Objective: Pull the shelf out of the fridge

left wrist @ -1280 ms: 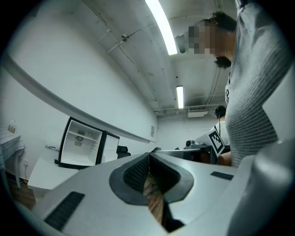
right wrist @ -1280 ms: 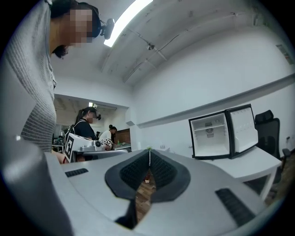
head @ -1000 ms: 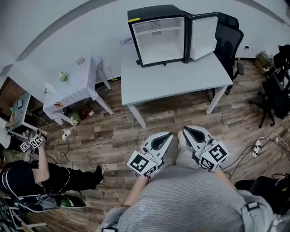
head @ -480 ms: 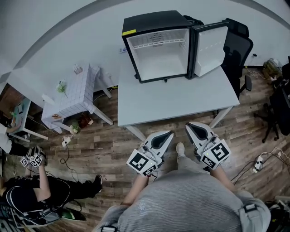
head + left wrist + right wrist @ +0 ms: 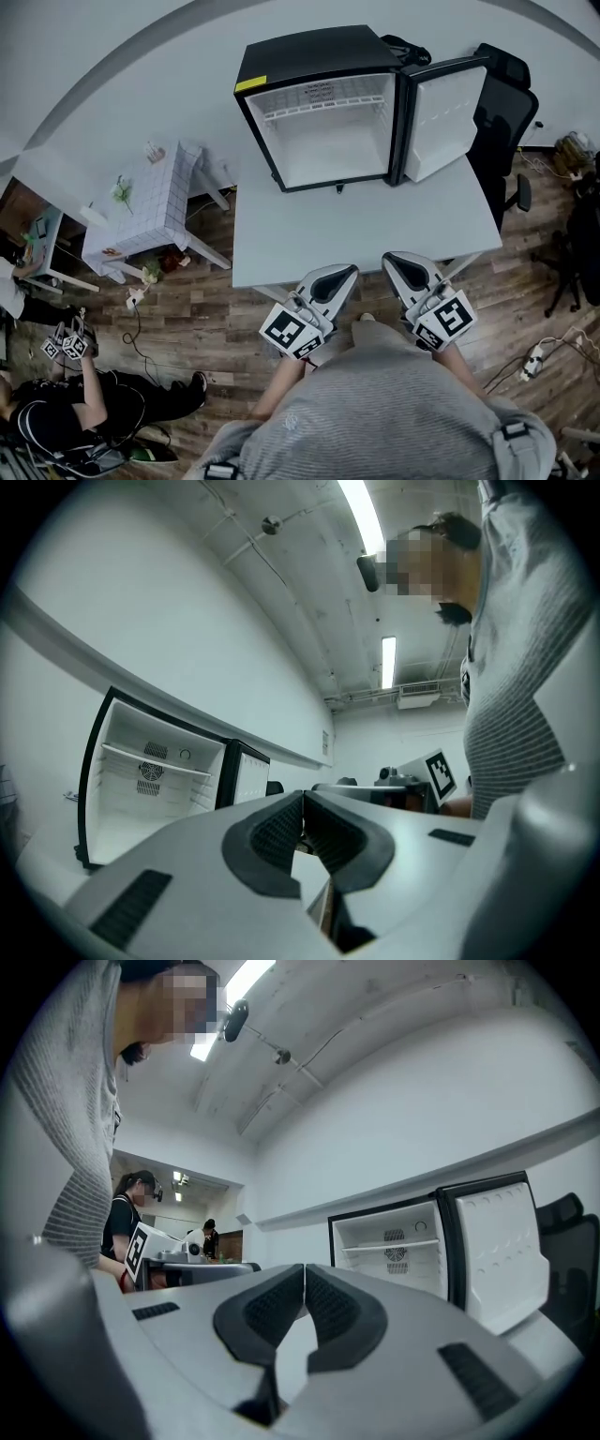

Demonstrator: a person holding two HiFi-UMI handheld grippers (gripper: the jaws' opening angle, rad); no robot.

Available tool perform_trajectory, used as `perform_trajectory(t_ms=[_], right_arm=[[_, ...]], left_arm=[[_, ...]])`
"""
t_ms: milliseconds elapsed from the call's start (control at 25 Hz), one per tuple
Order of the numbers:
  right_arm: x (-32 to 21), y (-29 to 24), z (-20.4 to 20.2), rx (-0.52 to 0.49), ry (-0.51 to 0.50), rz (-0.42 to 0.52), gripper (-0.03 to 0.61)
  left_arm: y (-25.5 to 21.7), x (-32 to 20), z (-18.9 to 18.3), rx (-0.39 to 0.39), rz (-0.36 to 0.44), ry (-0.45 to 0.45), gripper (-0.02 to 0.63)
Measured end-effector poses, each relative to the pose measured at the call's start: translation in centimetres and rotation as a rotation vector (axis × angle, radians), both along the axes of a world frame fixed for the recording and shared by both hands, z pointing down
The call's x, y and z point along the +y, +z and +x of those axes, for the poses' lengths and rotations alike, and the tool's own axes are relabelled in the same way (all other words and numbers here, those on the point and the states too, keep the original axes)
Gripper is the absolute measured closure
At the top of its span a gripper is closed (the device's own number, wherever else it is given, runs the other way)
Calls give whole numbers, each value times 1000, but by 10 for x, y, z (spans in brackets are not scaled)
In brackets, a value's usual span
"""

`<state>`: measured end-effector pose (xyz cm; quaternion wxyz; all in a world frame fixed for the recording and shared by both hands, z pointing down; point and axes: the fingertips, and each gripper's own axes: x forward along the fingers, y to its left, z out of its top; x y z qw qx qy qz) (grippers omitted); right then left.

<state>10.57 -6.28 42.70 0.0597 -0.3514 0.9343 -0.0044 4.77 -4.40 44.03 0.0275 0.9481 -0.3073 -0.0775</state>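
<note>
At the 12 o'clock end of the counter (image 5: 375,225), the fridge (image 5: 309,52) stands with its door (image 5: 445,108) swung open toward 2 o'clock. The shelf (image 5: 323,107) sits fully seated high in the cavity, not drawn out at all. The left gripper (image 5: 347,272) and right gripper (image 5: 390,259) hover over the counter's 6 o'clock edge, both clenched on nothing, well apart from the fridge. Judgement: no step done; reach, grasp and pull all remain.
</note>
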Motion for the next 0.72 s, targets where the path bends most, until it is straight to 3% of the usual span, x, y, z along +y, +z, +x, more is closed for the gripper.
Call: perform_trajectory(t_ms=[360,720], right_arm=[[-95,-56,8,-3,-86,28,565],[-134,-45,-2,21,-110,4,565]], left_arm=[[-59,-95,12,5,8,-65,603],[-43,-133,1,-3,-33,-109,603]])
